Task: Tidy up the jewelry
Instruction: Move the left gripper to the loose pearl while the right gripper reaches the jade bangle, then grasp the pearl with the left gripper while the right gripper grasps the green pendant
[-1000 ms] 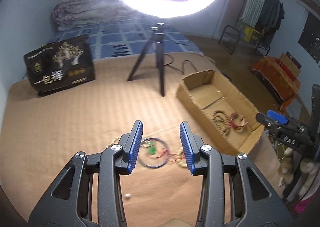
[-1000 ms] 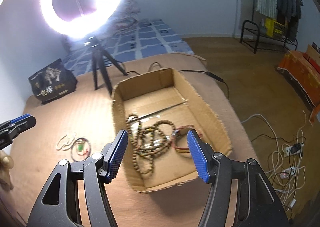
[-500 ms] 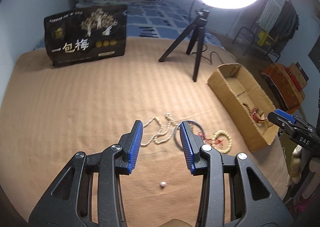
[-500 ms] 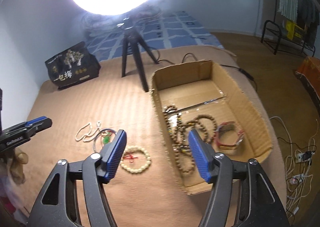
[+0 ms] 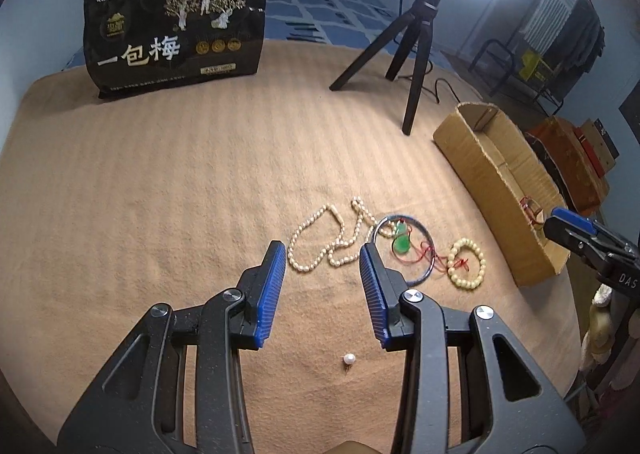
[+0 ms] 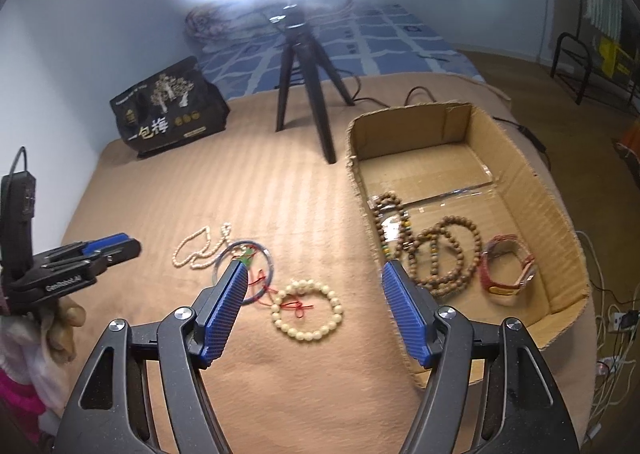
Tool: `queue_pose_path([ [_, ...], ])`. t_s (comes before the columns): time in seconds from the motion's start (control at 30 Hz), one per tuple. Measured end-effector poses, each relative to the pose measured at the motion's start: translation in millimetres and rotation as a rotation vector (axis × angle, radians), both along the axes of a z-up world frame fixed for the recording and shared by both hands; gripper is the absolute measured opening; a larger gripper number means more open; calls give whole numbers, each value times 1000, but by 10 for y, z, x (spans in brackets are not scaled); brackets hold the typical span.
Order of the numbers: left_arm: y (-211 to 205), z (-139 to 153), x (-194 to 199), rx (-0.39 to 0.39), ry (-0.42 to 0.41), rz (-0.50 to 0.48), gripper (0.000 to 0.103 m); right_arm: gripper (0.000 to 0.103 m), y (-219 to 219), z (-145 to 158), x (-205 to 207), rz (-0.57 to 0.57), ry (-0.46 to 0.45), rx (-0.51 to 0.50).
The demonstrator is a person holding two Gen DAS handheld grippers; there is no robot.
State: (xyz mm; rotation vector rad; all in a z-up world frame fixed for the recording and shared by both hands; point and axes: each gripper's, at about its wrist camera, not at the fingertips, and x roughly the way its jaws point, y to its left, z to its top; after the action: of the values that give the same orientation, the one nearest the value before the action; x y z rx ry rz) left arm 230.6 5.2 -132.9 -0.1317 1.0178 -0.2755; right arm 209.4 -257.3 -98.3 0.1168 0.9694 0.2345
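On the tan blanket lie a pearl necklace [image 5: 325,238], a dark blue bangle [image 5: 423,242] with a green pendant [image 5: 401,240] on red cord, and a cream bead bracelet [image 5: 466,264]. My left gripper [image 5: 322,262] is open, just short of the necklace. My right gripper [image 6: 314,282] is open above the cream bracelet [image 6: 307,310]; the necklace [image 6: 200,248] and bangle [image 6: 244,274] lie left of it. The cardboard box [image 6: 556,221] holds brown bead strands [image 6: 444,258] and a red bracelet [image 6: 506,268].
A loose pearl [image 5: 349,358] lies between my left fingers near the camera. A ring light tripod [image 5: 404,49] and a black snack bag [image 5: 176,29] stand at the back. The box [image 5: 476,161] sits right. My left gripper [image 6: 86,254] shows at the right view's left edge.
Both grippers swung left, away from the box and toward the loose jewelry on the blanket. The left one now faces the pearl necklace, the right one the cream bracelet. Jaws stayed open.
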Motion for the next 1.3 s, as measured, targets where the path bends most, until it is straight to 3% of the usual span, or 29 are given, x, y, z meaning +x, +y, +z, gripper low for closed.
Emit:
queue_pose_path([
  [0.27,-31,-95,-118,6,22,-46,39,69,170,-117,70,64,55,72],
  [0.4,-67,-143,-217,4,33,-94,39,53,289,-234,152,95,107,115],
  [0.47,-95,-182,-268,6,42,-122,39,50,329,-291,199,97,128,132],
  [0.53,-123,-234,-314,3,59,-150,31,45,374,-349,249,100,150,143],
  [0.7,-203,-349,-423,18,87,-212,30,39,516,-474,359,117,182,119],
  [1.3,-397,-571,-454,73,118,-276,22,27,770,-827,650,81,238,84],
])
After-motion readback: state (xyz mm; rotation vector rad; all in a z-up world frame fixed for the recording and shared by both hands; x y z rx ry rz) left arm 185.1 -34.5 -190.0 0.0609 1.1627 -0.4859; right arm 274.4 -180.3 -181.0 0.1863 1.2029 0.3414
